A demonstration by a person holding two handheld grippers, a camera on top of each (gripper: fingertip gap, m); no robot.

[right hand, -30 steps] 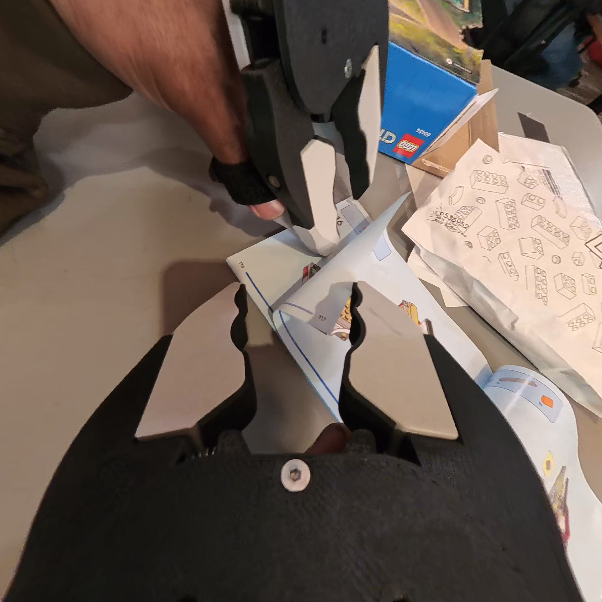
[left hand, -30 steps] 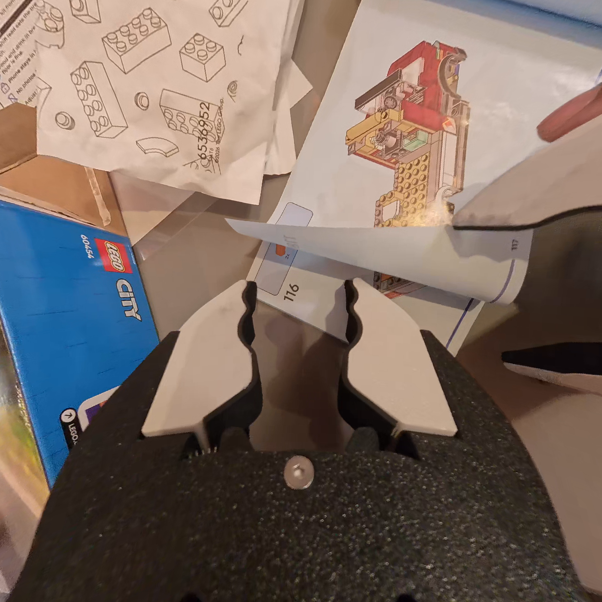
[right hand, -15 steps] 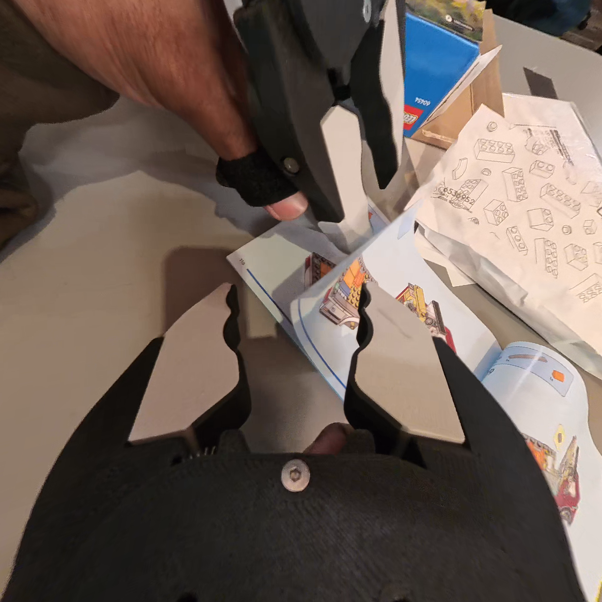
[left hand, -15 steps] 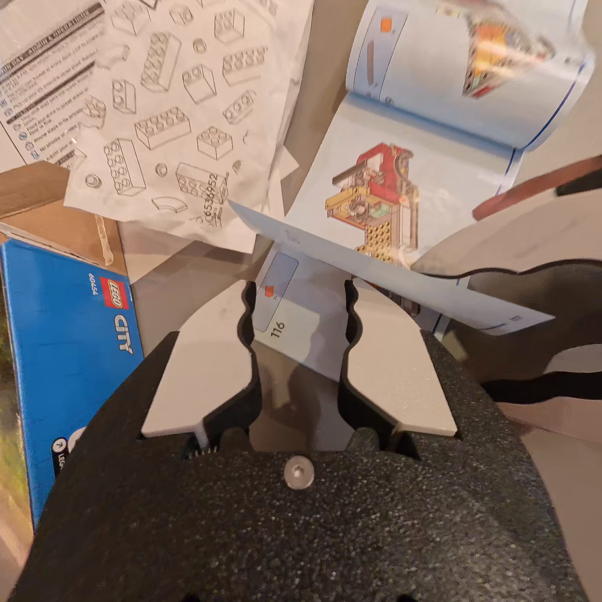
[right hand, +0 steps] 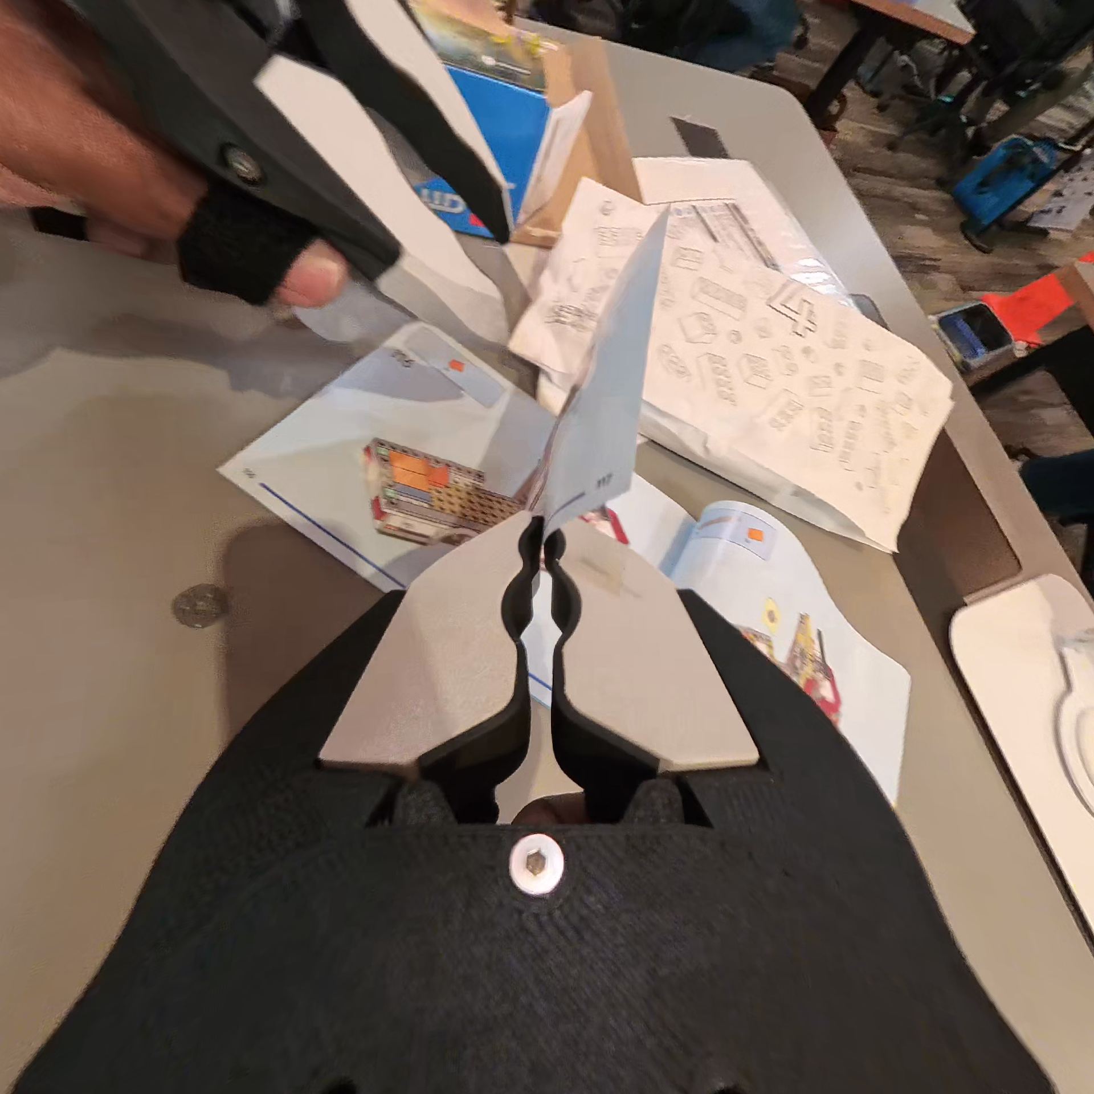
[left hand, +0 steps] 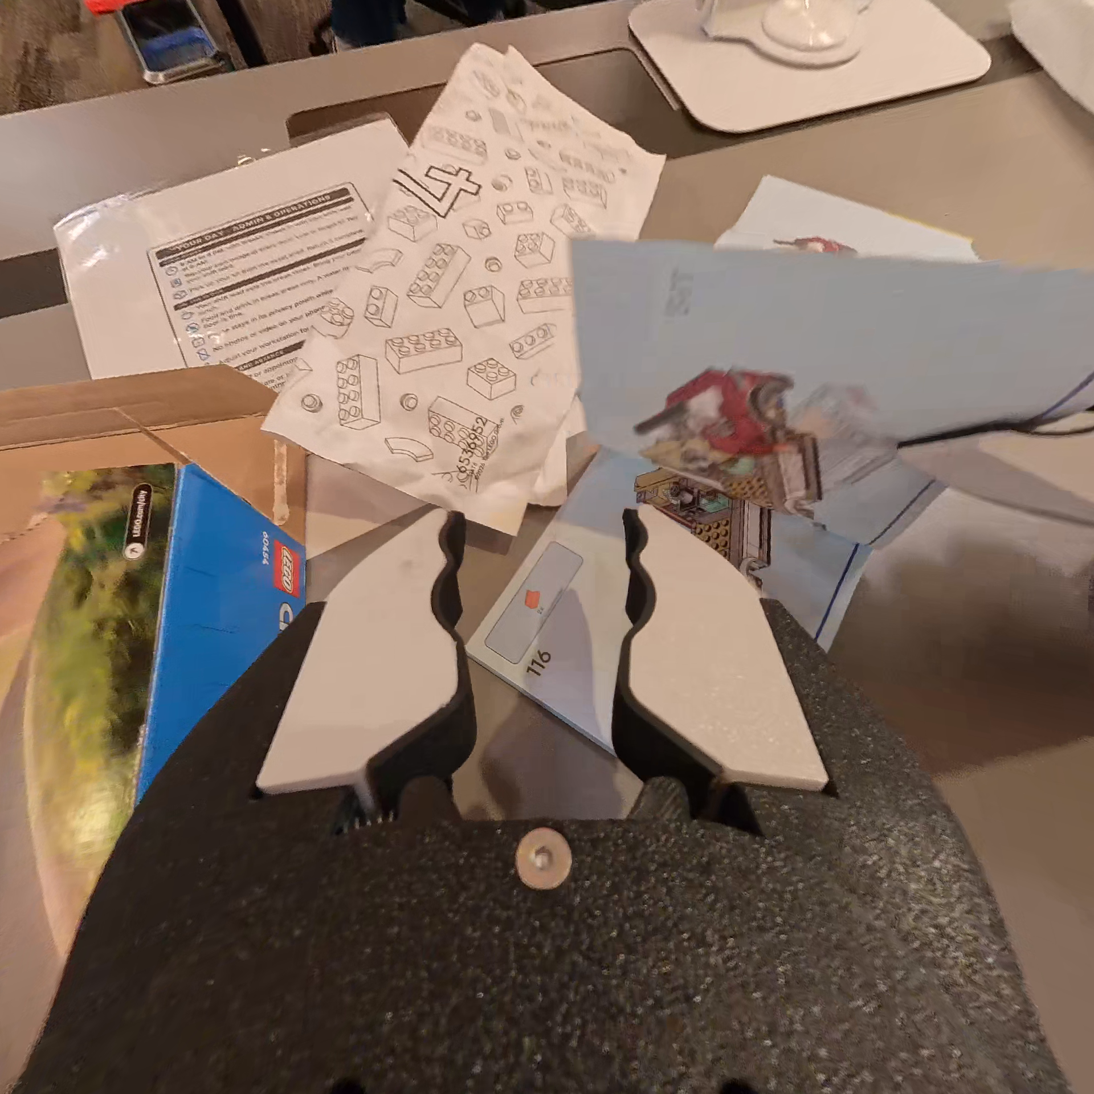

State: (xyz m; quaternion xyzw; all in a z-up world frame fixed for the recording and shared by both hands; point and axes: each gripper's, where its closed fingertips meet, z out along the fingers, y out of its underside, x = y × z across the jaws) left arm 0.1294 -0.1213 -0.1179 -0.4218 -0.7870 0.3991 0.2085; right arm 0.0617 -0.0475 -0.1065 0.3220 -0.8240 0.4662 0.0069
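Observation:
An open instruction booklet lies on the grey table. My right gripper is shut on the lower corner of one light-blue page and holds that page up on edge above the booklet. In the left wrist view the same lifted page stands blurred at the right, over the flat booklet page. My left gripper is open and holds nothing. It hovers over the booklet's near corner, and it also shows in the right wrist view, held by a hand above the booklet's far edge.
A blue toy box with an open cardboard flap lies to the left. A white paper bag printed with brick drawings and a printed sheet lie behind the booklet. A white tray sits far right. A coin lies on the table.
My right gripper was open around the page corner, then shut on it and raised the page upright. My left gripper stayed open and drew back and up from the booklet.

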